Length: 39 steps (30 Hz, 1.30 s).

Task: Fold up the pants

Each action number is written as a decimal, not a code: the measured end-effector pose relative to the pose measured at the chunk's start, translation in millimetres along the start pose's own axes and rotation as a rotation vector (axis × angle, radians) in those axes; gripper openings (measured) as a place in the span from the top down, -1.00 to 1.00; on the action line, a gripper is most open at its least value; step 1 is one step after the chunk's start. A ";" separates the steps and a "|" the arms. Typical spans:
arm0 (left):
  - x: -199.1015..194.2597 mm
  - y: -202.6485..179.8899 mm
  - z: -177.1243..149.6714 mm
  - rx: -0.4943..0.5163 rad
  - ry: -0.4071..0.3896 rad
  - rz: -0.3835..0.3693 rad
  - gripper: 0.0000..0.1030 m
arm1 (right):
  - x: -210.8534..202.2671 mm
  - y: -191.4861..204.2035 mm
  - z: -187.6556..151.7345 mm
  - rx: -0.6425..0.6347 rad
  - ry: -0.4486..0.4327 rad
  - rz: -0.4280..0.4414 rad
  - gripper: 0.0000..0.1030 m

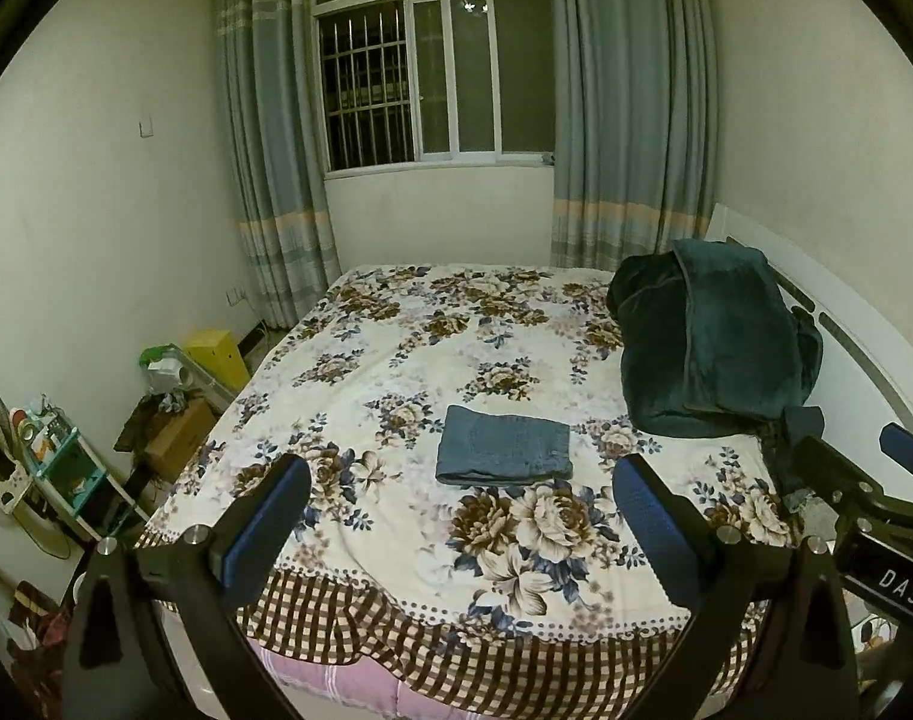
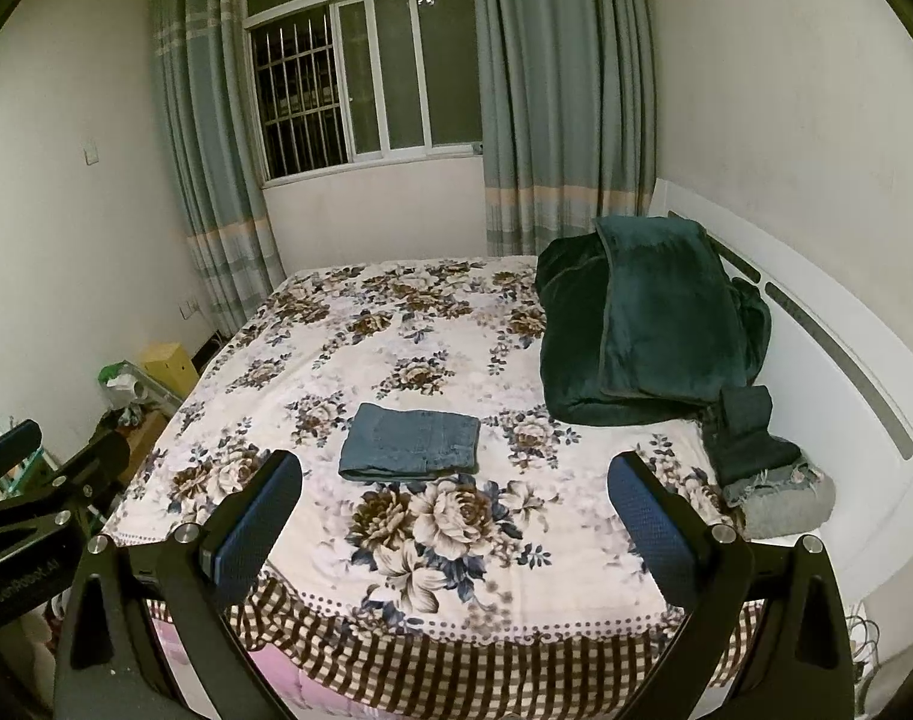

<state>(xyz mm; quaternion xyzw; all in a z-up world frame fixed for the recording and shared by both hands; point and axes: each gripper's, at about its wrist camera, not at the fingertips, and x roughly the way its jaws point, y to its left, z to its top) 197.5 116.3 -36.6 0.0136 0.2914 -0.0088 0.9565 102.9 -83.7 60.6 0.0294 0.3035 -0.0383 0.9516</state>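
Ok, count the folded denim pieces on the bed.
2: the blue folded jeans mid-bed, and a darker folded pair by the headboard, below the green blanket. More may hide beneath it.

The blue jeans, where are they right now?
The folded blue jeans lie on the flowery bedspread, mid-bed in both wrist views, left of the dark green blanket.

pants (image 1: 504, 445) | blue denim | folded into flat rectangle | lying mid-bed on floral bedspread (image 1: 396, 360)
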 end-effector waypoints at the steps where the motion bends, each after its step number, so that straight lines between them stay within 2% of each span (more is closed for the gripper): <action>1: -1.1 0.8 0.0 -0.001 -0.001 -0.002 -1.00 | -0.2 -2.2 -0.8 0.004 0.000 0.000 -1.00; 17: -2.5 1.4 0.9 -0.001 0.000 -0.003 -1.00 | -3.4 0.4 2.7 0.012 0.001 -0.002 -1.00; 25: -8.8 -0.5 4.5 -0.003 -0.009 0.006 -1.00 | -7.2 12.9 15.6 0.006 -0.011 -0.002 -1.00; 39: -13.2 -2.6 11.6 -0.012 -0.033 0.016 -1.00 | -7.8 13.7 11.1 0.013 -0.013 -0.007 -1.00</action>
